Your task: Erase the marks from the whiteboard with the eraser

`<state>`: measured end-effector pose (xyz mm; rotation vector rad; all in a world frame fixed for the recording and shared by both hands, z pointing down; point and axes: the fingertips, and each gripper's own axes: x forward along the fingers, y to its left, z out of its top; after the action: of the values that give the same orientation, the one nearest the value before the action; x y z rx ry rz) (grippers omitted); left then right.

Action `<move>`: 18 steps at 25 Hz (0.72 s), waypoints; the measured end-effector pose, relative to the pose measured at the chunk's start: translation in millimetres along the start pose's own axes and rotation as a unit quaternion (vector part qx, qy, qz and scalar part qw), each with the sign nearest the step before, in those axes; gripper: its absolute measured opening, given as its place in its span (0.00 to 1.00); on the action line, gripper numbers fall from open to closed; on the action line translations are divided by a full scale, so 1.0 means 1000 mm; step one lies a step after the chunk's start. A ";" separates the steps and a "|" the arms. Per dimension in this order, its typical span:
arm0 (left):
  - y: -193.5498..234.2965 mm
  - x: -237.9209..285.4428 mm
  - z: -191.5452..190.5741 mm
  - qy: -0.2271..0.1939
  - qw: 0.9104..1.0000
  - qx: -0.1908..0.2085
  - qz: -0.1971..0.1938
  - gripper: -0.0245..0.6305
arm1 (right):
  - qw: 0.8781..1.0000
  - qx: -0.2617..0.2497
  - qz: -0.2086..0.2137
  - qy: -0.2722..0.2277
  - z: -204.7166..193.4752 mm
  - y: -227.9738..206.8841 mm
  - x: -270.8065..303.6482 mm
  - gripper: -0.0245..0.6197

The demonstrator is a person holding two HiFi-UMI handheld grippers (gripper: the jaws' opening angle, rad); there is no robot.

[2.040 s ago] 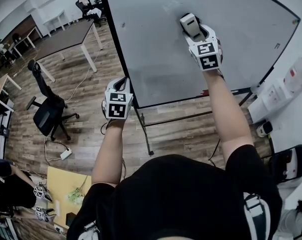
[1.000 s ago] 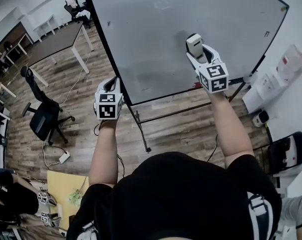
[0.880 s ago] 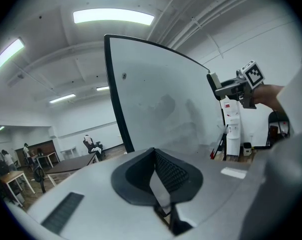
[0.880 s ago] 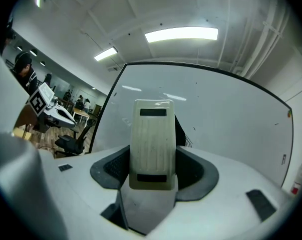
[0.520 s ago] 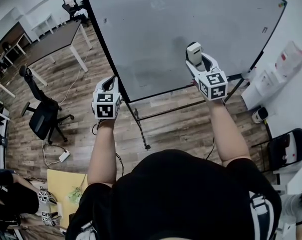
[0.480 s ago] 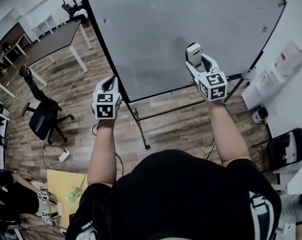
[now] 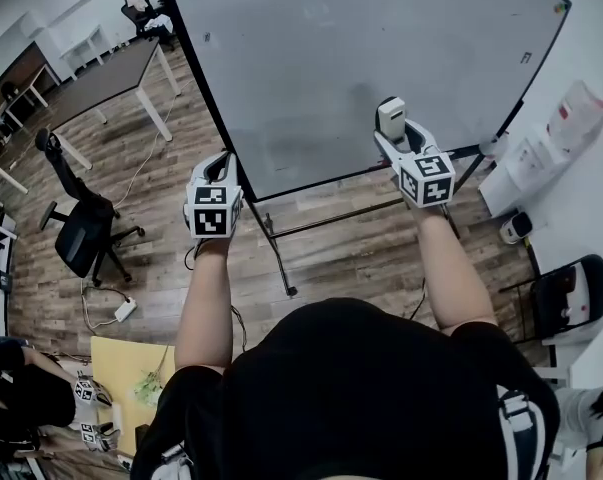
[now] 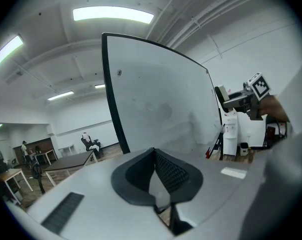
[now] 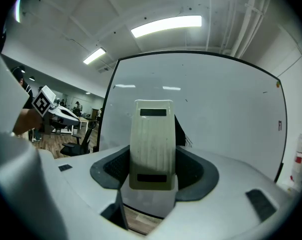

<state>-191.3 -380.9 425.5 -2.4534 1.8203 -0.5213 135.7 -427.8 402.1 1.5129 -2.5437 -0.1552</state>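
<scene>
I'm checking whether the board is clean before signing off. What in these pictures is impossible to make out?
- Any marks on the whiteboard: head view, too faint and small.
- Wiping face of the eraser: right gripper view, hidden behind its own back.
- Eraser-board contact: neither view settles it.
- Whiteboard's top: head view, cut off by frame edge.

Beyond the right claw [image 9: 152, 160], the eraser [image 9: 151, 134] is hiding its wiping face; the whiteboard [image 7: 361, 58] is running out of view above it.
</scene>
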 end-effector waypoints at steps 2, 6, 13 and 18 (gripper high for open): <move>0.000 0.000 0.000 0.000 1.000 0.001 0.000 0.05 | 1.000 0.004 0.000 0.003 -0.003 0.000 0.000 0.43; 0.000 0.001 0.002 -0.003 1.000 0.001 0.001 0.05 | 1.000 0.007 0.000 0.007 -0.007 0.000 0.001 0.43; -0.002 -0.002 0.003 -0.005 1.000 0.002 0.000 0.05 | 1.000 0.007 0.002 0.009 -0.008 0.004 -0.001 0.43; -0.005 -0.004 0.003 -0.002 1.000 0.003 -0.001 0.05 | 1.000 0.006 0.006 0.008 -0.006 0.007 -0.001 0.43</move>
<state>-187.1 -375.9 422.5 -2.4505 1.8132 -0.5214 131.3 -423.0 409.4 1.4973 -2.5449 -0.1270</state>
